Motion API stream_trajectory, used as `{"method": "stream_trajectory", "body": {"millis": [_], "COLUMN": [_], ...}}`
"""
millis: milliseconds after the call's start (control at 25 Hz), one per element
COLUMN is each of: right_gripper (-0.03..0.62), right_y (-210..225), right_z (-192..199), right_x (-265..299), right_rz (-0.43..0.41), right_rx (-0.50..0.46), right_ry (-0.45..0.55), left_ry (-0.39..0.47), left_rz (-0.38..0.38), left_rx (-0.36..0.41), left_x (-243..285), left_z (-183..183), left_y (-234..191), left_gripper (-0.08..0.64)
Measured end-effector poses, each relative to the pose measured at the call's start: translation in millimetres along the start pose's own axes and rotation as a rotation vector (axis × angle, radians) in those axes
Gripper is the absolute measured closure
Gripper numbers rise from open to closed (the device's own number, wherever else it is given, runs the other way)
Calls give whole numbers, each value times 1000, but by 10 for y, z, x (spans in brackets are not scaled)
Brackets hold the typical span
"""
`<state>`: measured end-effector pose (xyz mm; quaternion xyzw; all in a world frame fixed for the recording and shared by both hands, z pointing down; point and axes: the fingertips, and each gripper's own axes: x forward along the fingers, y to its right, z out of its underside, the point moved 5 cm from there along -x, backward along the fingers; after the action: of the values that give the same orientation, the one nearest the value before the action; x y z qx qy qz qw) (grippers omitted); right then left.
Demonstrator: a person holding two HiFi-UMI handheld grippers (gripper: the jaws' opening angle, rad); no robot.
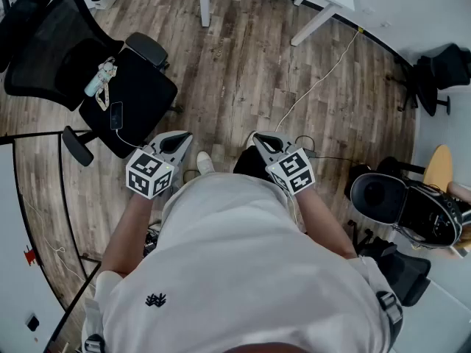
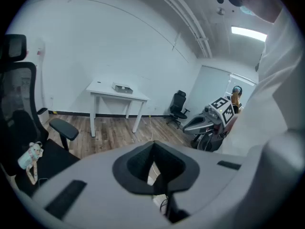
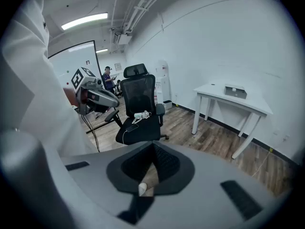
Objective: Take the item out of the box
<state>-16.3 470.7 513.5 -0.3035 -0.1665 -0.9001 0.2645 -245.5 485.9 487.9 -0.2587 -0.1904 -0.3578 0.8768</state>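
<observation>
Right gripper view shows a small, low grey box (image 3: 235, 91) on the white table (image 3: 257, 105), well apart from both grippers, its contents hidden. It looks light and stiff, probably best steadied by its sides. The left gripper (image 2: 153, 143) and right gripper (image 3: 153, 144) are closed and empty.

A wood-plank floor (image 1: 243, 72) runs up to plain white walls (image 2: 95, 46) edged with dark skirting. A white table (image 3: 224, 98) stands against one wall, a black mesh office chair (image 1: 147, 94) sits out on the floor, and another black chair (image 2: 177, 106) stands in the far corner. A ceiling strip light (image 3: 85, 20) is lit.
</observation>
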Motion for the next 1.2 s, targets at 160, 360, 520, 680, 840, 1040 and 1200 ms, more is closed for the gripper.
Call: {"method": "stream_trajectory", "body": {"millis": [160, 360, 520, 680, 840, 1040, 1200], "right_gripper": [586, 586, 586, 586, 584, 581, 581], "right_y": [137, 444, 773, 1115, 1469, 1813, 1980], "right_z": [-10, -94, -178, -286, -320, -228, -208], "right_x": [-19, -90, -68, -46, -71, -132, -93], "right_rz": [10, 19, 10, -6, 2, -10, -15], "right_rx": [20, 26, 37, 44, 35, 55, 82], "right_ry": [-5, 21, 43, 67, 83, 94, 84], "left_ry": [-7, -3, -15, -29, -41, -60, -59], "left_rz": [20, 46, 42, 33, 22, 11, 24], "left_rx": [-2, 16, 40, 53, 67, 95, 94], "left_x": [192, 513, 763, 1017, 1299, 1660, 1871], "left_z": [-82, -365, -659, -937, -1179, -1388, -1529], "left_y": [-25, 64, 62, 1, -63, -24, -40], "left_gripper": [554, 554, 554, 554, 554, 552, 552]}}
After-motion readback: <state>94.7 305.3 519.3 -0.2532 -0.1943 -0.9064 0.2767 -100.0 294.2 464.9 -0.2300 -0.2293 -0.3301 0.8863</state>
